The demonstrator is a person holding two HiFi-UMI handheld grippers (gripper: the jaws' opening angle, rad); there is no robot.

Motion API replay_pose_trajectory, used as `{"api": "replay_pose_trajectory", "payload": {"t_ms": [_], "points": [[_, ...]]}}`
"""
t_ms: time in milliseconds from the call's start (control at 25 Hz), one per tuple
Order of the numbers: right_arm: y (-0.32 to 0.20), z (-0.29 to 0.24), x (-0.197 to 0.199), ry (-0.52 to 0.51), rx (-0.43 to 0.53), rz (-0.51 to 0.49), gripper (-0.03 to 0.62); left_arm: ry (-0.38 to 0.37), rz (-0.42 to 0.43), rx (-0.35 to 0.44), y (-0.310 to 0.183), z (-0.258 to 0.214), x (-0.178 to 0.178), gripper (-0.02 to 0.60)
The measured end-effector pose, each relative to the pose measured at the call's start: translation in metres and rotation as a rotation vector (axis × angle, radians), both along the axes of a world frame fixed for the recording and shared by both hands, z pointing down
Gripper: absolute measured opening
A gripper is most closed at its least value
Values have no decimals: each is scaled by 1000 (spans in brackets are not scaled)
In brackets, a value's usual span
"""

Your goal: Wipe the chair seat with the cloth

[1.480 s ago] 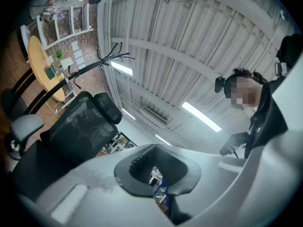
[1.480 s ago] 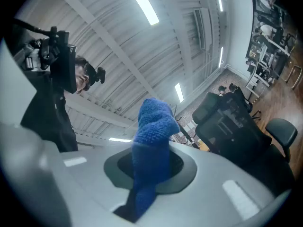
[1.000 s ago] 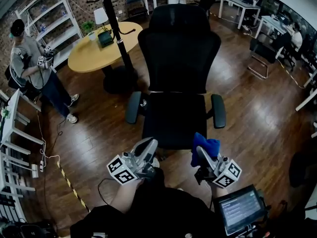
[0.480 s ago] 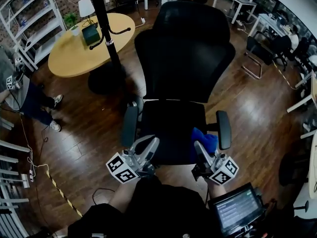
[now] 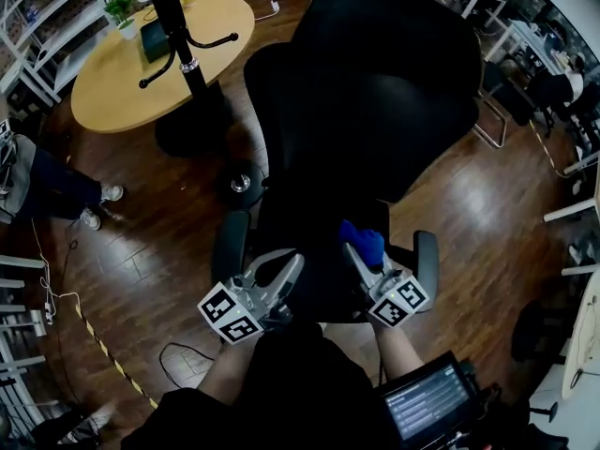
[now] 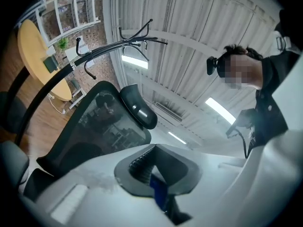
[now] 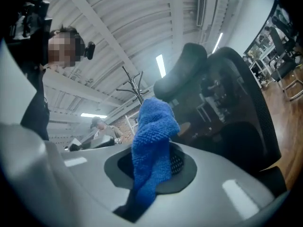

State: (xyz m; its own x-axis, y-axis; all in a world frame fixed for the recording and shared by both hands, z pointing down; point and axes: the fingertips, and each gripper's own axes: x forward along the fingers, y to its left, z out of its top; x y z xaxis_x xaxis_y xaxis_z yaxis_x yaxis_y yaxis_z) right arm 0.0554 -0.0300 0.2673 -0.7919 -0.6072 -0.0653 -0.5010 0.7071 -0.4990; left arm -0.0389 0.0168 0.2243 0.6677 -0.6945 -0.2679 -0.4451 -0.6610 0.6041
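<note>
A black office chair fills the head view, its seat (image 5: 314,221) below a tall mesh backrest (image 5: 375,92). My right gripper (image 5: 356,248) is over the front right of the seat, shut on a blue cloth (image 5: 363,240). In the right gripper view the cloth (image 7: 152,145) stands bunched up out of the jaws, in front of the backrest (image 7: 236,117). My left gripper (image 5: 287,268) hovers over the seat's front left, with its jaws together and nothing seen in them. The left gripper view looks up past the headrest (image 6: 139,110) to the ceiling.
Armrests flank the seat at the left (image 5: 231,242) and right (image 5: 427,256). A black coat stand (image 5: 178,36) and a round wooden table (image 5: 112,73) are at the back left. A person (image 5: 37,186) stands at the far left. A tablet screen (image 5: 427,403) is near my right side.
The view has closed in on the chair. Both grippers have gone forward from the seat's front edge to over the seat. The right one has carried the cloth forward and to the left.
</note>
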Motion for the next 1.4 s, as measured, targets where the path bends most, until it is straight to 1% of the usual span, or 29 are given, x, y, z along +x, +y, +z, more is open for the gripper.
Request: {"api": "replay_pose_trajectory", "payload": {"t_ms": [120, 240, 360, 440, 600, 720, 800, 920, 1000, 1080, 1200, 1320, 1400], "points": [[-39, 70, -20, 113, -57, -55, 48, -18, -75, -62, -15, 30, -10, -6], [-80, 156, -52, 227, -121, -100, 48, -26, -149, -133, -25, 68, -28, -7], [-113, 240, -100, 377, -157, -174, 48, -23, -162, -162, -27, 101, -37, -6], [-132, 285, -133, 449, -195, -219, 48, -15, -176, -166, -30, 118, -45, -6], [-163, 349, -181, 549, -254, -211, 48, 23, -222, -164, -31, 139, -68, -8], [-180, 381, -207, 652, -219, -212, 48, 44, -243, -159, -30, 146, -80, -8], [-186, 389, -214, 702, -188, -195, 48, 63, -244, -150, -29, 146, -82, -7], [-190, 391, -213, 753, -168, -149, 48, 60, -227, -155, -28, 148, -82, -7], [-190, 394, -210, 755, -175, -137, 48, 60, -214, -163, -28, 150, -78, -6], [-193, 397, -196, 766, -194, -113, 48, 57, -200, -162, -28, 149, -73, -8], [-200, 409, -152, 810, -236, -51, 48, 44, -183, -171, -29, 150, -65, -6], [-207, 419, -92, 846, -295, 32, 48, 30, -162, -184, -30, 154, -55, -6], [-210, 424, -45, 886, -339, 99, 48, 24, -142, -191, -31, 157, -46, -8]]}}
